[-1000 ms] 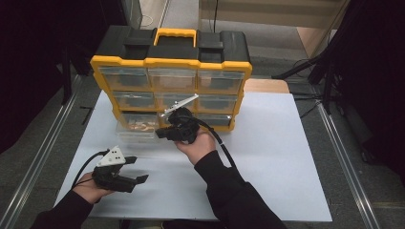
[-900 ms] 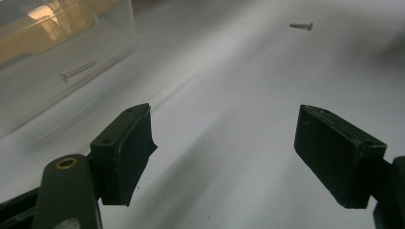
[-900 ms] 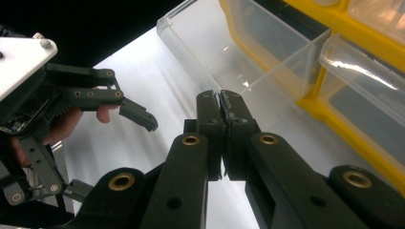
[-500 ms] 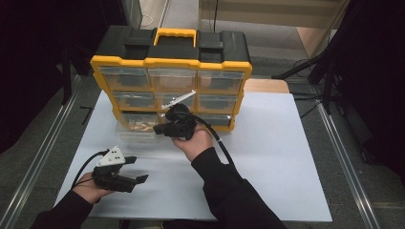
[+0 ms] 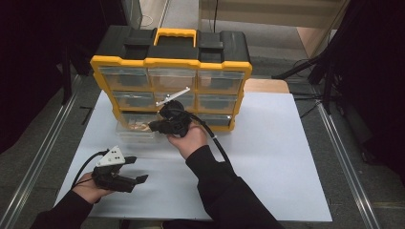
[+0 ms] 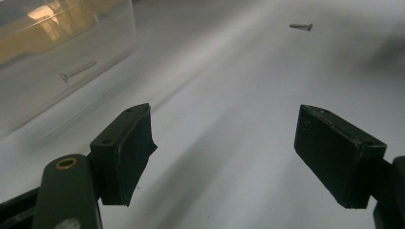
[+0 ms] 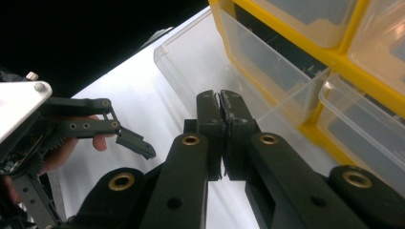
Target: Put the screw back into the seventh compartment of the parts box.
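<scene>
Dim, dark surroundings; soft close-up blur.

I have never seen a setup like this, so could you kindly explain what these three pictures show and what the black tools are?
A person holds a black two-jaw tool in each hand. The high view looks down on a white table with a yellow and black plastic drawer organizer. The left gripper hovers low with its jaws wide apart and nothing between them. The right gripper is shut, pointing at a clear plastic drawer pulled out of the bottom row. The other two pictures come from cameras on each gripper. The left gripper view shows one small metal screw lying on the table and another small screw seen through clear plastic.
</scene>
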Action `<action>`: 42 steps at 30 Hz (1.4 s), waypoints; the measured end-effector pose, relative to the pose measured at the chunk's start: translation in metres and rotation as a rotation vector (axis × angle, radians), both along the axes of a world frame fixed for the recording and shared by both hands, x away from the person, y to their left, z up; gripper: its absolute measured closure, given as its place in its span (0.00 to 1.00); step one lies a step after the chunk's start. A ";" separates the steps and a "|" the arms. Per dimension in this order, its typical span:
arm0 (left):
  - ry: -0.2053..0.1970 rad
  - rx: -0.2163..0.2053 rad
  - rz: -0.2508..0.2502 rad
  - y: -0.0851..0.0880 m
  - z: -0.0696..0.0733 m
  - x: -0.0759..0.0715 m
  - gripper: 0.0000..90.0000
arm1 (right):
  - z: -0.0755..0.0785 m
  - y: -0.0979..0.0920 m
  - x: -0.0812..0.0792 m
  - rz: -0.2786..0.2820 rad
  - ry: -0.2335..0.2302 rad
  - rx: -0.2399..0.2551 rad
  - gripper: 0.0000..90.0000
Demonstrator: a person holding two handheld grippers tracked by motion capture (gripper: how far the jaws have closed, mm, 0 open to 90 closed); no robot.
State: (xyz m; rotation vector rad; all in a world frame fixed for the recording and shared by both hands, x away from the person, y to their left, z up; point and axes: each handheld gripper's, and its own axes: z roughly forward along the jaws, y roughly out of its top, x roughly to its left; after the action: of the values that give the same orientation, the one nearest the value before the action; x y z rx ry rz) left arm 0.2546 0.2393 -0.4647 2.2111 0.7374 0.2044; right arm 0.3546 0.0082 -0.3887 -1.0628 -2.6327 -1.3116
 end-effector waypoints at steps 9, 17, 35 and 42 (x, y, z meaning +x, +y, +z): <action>0.001 -0.004 -0.002 0.000 0.000 0.000 0.23 | 0.003 0.005 0.004 -0.015 -0.007 -0.003 0.99; 0.000 -0.005 -0.002 0.000 0.000 0.000 0.23 | 0.001 0.012 0.006 -0.026 -0.015 -0.004 0.99; 0.000 -0.009 -0.006 0.000 0.000 0.000 0.23 | -0.005 0.024 0.013 -0.048 -0.030 -0.013 0.99; 0.003 -0.007 -0.008 0.000 0.001 0.000 0.23 | -0.011 0.026 0.017 -0.067 -0.021 -0.002 0.99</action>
State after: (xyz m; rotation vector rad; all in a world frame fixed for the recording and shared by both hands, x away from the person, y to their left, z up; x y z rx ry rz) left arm 0.2545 0.2392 -0.4641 2.2081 0.7296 0.1947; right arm 0.3711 0.0345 -0.3992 -1.1533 -2.6362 -1.3394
